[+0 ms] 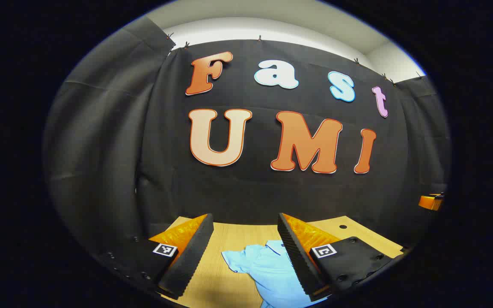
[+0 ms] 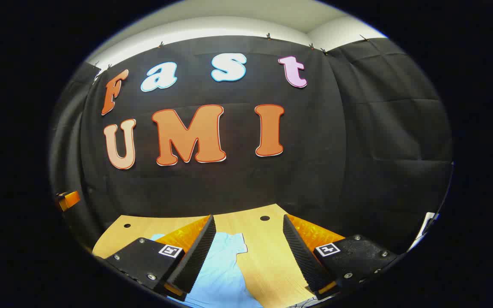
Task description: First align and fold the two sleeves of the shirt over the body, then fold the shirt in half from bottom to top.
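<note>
Pale wood: your tabletop [image 1: 238, 239] in the left gripper view is light-grained, with one small dark hole near its far right part and the black cloth wall rising straight behind it.
Left gripper view, fingers: your left gripper [image 1: 246, 256] is held above the tabletop with its two fingers spread wide and nothing between them; they grasp nothing.
Left gripper view, shirt: the light blue shirt [image 1: 268, 269] lies flat on the tabletop, below and between the fingers, partly hidden by the right-hand finger.
Left gripper view, shirt direction: the collar sits at the far end, toward the wall, and a short sleeve reaches out to the left; the body runs toward you, so its long axis goes from the wall to the near edge.
Left gripper view, far right: a small orange part, too cropped for you to tell what it is, pokes in at the edge.
Right gripper view, fingers: your right gripper [image 2: 248, 252] also hangs above the wood, fingers apart and released, with bare tabletop [image 2: 268, 256] between them.
Right gripper view, shirt: the shirt [image 2: 223, 273] lies left of centre, partly under the left-hand finger, one sleeve edge ending toward the wall.
Right gripper view, containers: none that you could name.
</note>
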`<control>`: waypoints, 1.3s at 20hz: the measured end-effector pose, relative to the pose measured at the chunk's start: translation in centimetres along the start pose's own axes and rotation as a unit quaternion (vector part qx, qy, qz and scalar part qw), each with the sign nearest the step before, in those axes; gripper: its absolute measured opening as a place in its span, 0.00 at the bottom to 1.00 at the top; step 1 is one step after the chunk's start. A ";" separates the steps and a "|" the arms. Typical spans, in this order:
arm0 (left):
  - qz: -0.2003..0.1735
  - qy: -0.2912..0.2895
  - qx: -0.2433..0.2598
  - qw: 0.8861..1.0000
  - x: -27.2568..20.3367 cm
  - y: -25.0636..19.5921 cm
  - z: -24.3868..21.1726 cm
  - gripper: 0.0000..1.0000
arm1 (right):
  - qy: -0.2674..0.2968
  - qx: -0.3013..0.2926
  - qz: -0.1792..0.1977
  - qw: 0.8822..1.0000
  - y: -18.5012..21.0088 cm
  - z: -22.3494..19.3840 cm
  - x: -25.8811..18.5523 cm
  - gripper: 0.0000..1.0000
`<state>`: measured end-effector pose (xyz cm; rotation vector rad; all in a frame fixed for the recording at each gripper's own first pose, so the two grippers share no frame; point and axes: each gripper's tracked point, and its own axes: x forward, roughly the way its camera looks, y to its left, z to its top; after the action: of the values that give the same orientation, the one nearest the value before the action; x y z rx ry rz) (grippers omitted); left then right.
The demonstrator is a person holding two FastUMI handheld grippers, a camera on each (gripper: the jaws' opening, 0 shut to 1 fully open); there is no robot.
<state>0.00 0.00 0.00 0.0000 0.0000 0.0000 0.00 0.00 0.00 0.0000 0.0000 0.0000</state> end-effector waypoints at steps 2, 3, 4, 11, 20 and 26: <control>-0.001 -0.001 0.001 1.000 0.0 0.5 0.4 0.98 | -0.013 0.005 0.004 1.000 1.1 1.0 0.1 0.97; 0.000 -0.003 0.001 1.000 0.0 0.7 0.7 0.98 | -0.025 0.005 0.009 1.000 1.9 1.7 0.1 0.97; 0.000 -0.005 0.001 1.000 0.2 0.8 0.9 0.98 | -0.032 -0.002 0.008 0.999 2.2 2.0 0.2 0.97; 0.013 -0.004 0.008 1.000 1.0 0.3 0.8 0.98 | -0.040 -0.001 0.022 0.999 3.5 2.2 2.1 0.97; 0.078 0.013 0.001 0.997 3.6 -0.5 0.3 0.98 | -0.016 0.008 0.080 0.997 3.3 1.5 8.1 0.97; 0.107 0.019 0.001 0.994 5.6 -2.5 -0.5 0.98 | 0.037 0.007 0.098 0.994 1.4 -1.1 13.3 0.97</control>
<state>5.63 -2.54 -0.54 0.0017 0.0381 0.2150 13.31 1.41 -1.11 0.0133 0.0737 0.1967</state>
